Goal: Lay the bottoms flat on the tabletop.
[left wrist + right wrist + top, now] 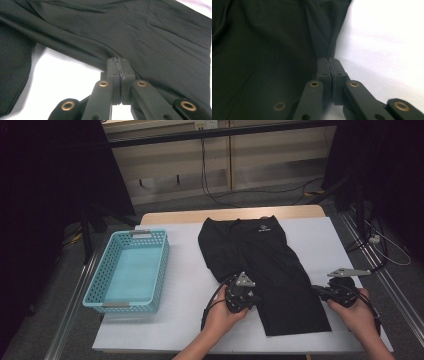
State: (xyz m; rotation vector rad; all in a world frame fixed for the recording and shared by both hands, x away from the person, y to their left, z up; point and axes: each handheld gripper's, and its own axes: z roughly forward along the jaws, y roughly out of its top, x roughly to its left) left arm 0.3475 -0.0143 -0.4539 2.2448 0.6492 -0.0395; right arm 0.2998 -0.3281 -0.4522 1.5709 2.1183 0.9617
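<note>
A pair of black shorts (260, 265) lies flat on the white-covered table (185, 285), waistband and small white logo at the far end. My left gripper (254, 299) sits at the shorts' left hem edge near the front, and in the left gripper view its jaws (117, 60) are pressed together on a pinch of the black cloth (140, 32). My right gripper (318, 291) is at the right edge of the same leg. Its jaws (329, 60) are also shut, with a raised fold of the shorts (262, 50) caught between the pads.
An empty teal plastic basket (100, 270) stands on the left part of the table. The table's front edge runs just behind the person's hands. Beyond the far edge are floor, cables and dark stands; a metal rail runs along the right side.
</note>
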